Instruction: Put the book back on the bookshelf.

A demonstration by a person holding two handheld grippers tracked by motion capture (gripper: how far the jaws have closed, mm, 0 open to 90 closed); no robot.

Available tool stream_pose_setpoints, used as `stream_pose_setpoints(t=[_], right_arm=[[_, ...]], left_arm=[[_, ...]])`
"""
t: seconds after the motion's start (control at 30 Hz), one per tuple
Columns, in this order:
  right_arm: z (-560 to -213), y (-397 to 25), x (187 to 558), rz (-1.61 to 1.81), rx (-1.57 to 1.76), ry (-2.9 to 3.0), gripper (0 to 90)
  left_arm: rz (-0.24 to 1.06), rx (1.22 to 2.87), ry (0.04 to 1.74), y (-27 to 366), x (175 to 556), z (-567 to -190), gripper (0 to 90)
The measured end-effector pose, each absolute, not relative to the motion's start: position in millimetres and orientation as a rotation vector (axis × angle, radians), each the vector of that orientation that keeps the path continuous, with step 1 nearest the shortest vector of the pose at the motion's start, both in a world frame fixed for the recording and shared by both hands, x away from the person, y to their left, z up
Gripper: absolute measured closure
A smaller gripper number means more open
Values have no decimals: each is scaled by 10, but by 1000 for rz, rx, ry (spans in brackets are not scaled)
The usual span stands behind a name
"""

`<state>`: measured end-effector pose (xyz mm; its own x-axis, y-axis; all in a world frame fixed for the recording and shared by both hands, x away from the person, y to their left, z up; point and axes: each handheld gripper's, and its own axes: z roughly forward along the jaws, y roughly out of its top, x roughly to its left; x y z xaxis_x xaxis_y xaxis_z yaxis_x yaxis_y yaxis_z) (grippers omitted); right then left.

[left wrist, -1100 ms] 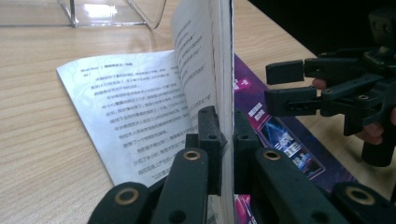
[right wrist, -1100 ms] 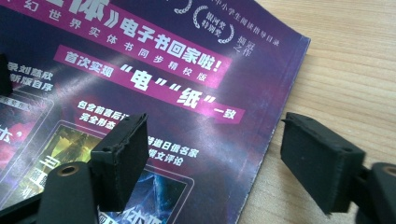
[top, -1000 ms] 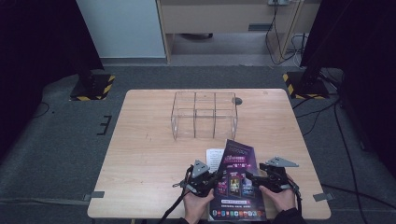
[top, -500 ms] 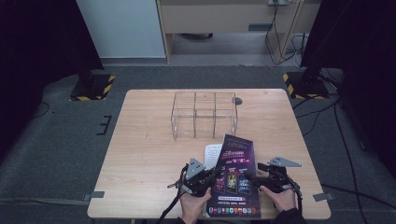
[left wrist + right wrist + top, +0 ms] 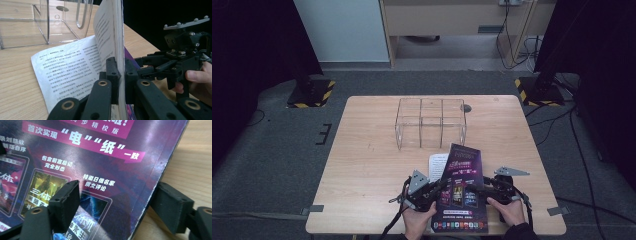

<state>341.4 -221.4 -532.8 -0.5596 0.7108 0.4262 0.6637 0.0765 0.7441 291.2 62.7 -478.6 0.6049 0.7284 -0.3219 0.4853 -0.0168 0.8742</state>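
We've got the left gripper (image 5: 119,82) clamped on the book (image 5: 460,187) cover's edge, at the worktop's (image 5: 367,150) near side; the right gripper (image 5: 115,207) straddles the spine, jaws apart. Let's keep the pinch firm, swinging slowly. Since a second ago, the cover's tilted flatter.

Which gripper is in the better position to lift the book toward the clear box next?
Left. The left gripper is already shut on the book, while the right gripper only straddles its edge, jaws apart.
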Motion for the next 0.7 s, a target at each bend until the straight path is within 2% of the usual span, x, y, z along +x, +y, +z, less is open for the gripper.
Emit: stream_pose_setpoints(t=[0.17,0.47,0.5,0.57,0.7], right_arm=[[-5343,-2207,3439,1542,1501,2300,328],[-5310,-2253,3448,1526,1645,2308,543],[-5310,-2253,3448,1526,1645,2308,543],[-5291,-2273,3449,1551,1684,2302,614],[-5259,-2282,3442,1580,1730,2291,680]], left_arm=[[261,1664,1023,635,2911,-4797,856],[264,1663,1033,672,2917,-4817,856],[264,1663,1033,672,2917,-4817,856],[261,1659,1042,702,2921,-4834,856],[259,1656,1051,724,2926,-4858,856]])
